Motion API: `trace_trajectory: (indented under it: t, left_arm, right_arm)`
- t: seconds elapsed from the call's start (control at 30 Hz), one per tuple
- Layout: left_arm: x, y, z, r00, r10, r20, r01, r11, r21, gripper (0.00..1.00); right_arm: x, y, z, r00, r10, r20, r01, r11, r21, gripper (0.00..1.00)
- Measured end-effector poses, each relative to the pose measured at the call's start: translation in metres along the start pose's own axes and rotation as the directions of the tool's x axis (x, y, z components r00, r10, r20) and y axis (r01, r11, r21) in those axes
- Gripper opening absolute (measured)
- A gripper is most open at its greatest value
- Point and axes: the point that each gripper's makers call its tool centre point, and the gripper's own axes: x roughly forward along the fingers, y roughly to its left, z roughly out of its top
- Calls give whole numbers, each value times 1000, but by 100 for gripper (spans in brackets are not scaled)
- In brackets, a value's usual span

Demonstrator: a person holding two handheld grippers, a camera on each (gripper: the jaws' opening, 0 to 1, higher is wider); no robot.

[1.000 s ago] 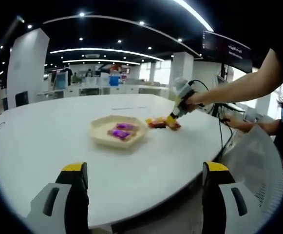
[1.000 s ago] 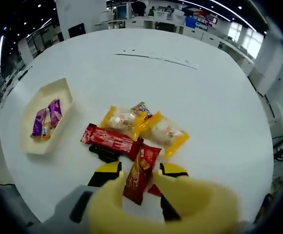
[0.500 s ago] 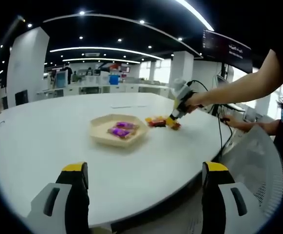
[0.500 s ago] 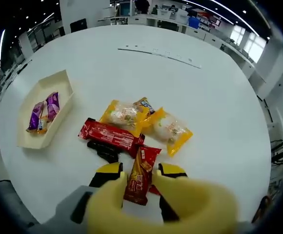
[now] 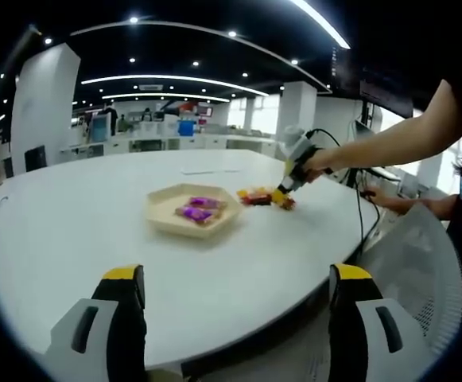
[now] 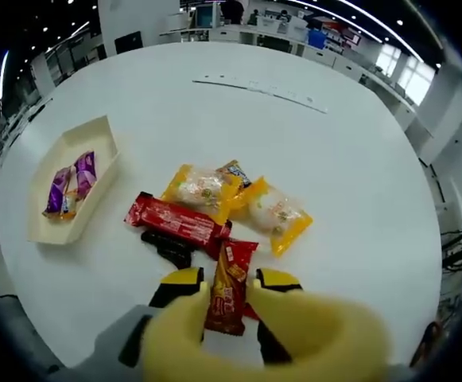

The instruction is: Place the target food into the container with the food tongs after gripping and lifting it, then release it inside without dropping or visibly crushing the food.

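- In the right gripper view, the cream tray lies far to the left of the right gripper, with purple packets inside it.
- Ahead of the jaws, slightly to the left, a long red packet lies on the white table, with a black packet just beside it on the near side.
- Beyond these lie two yellow packets, touching each other.
- The right gripper is closed on a small red packet, which stands between its yellow-tipped jaws; its far end touches the long red packet.
- In the left gripper view, the left gripper has its jaws wide apart and holds nothing; it is at the near edge of the table, well apart from the tray.
- To the right of the tray, a person's hand holds the right gripper over the heap of packets.
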Motion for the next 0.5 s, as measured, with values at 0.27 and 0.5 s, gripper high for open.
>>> trace_trajectory:
  t: [0.27, 0.5]
  left_arm:
    - [0, 0, 0, 1000, 4, 2, -4, 1000, 2, 92]
    - [1, -1, -1, 1000, -7, -8, 8, 1000, 8, 92]
  right_arm:
    - [-2, 0, -4, 999, 23, -29, -22, 999, 30, 24]
    - [-10, -1, 6, 1000, 25, -13, -25, 999, 19, 24]
